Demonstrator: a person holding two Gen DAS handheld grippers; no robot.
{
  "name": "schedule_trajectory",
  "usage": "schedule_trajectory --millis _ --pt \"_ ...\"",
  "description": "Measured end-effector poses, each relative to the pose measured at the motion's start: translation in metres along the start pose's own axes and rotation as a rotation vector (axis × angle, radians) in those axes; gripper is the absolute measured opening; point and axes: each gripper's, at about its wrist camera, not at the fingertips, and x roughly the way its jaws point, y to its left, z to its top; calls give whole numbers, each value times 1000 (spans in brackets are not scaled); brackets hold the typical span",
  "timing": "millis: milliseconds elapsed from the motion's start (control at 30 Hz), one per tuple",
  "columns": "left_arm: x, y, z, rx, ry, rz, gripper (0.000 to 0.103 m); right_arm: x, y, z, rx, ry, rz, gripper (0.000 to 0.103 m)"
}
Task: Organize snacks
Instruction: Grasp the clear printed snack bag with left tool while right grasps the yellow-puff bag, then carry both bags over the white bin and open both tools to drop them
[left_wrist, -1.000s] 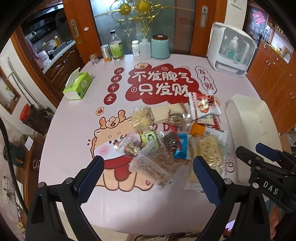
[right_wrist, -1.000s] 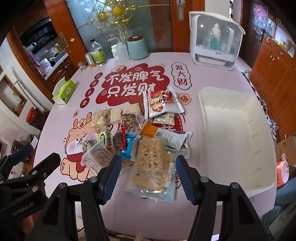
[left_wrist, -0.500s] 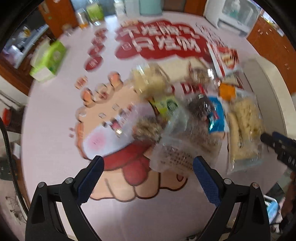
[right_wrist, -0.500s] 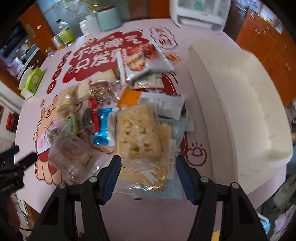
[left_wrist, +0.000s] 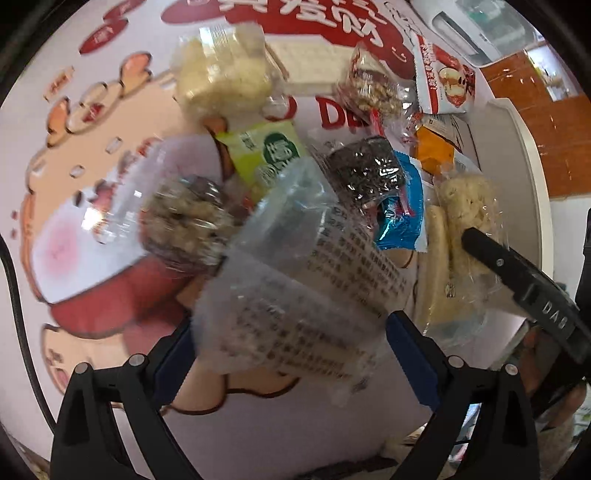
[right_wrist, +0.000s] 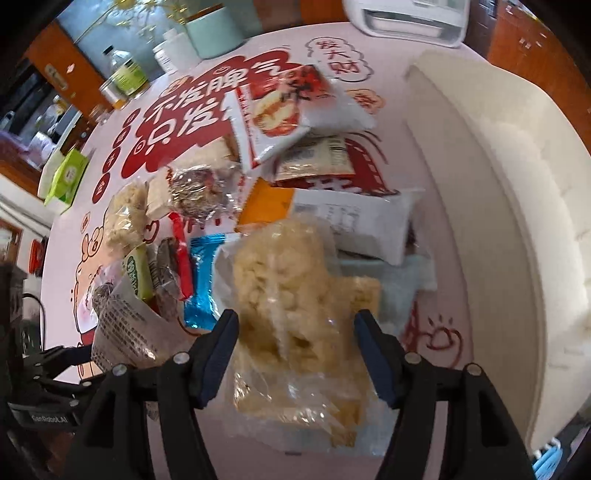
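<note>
Left hand-held gripper (left_wrist: 291, 343) and right hand-held gripper (right_wrist: 295, 350), jaws apart, each straddle a pack: clear bag (left_wrist: 295, 295), puffed snack (right_wrist: 288, 295) lying lengthwise ahead.

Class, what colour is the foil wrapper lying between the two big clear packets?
Bright blue wrapper, clearest in the right wrist view.

White capitals "DAS" stand on the black arm of the right gripper (left_wrist: 546, 314) in the left wrist view. "GenRobot.AI" is printed on the left gripper (right_wrist: 50, 419) body in the right wrist view. Large white characters "不发脾气 只发财" fill the red patch of the tablecloth (right_wrist: 192, 107). A clear printed packet (left_wrist: 295, 280) carries small text (too blurred to read).
</note>
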Motion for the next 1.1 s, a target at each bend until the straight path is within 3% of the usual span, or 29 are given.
schedule_trajectory --millis 200,333,367,567,900,1100 --pt "13 -16 -1 4 -10 30 102 12 23 2 -138 9 -84 63" --pt "22 -33 2 -10 -18 35 98 13 33 -3 -200 -4 -122 62" --pt "23 -36 1 -8 -21 29 91 13 33 -3 -199 -2 -121 62" --pt "20 -55 -1 -5 -55 53 80 5 31 -9 -196 -2 -78 61" --pt "-1 -101 -5 49 -172 157 74 -25 23 -14 -212 -58 -21 61" --pt "-41 -136 -13 114 -276 208 74 -45 13 -16 -207 -91 10 61"
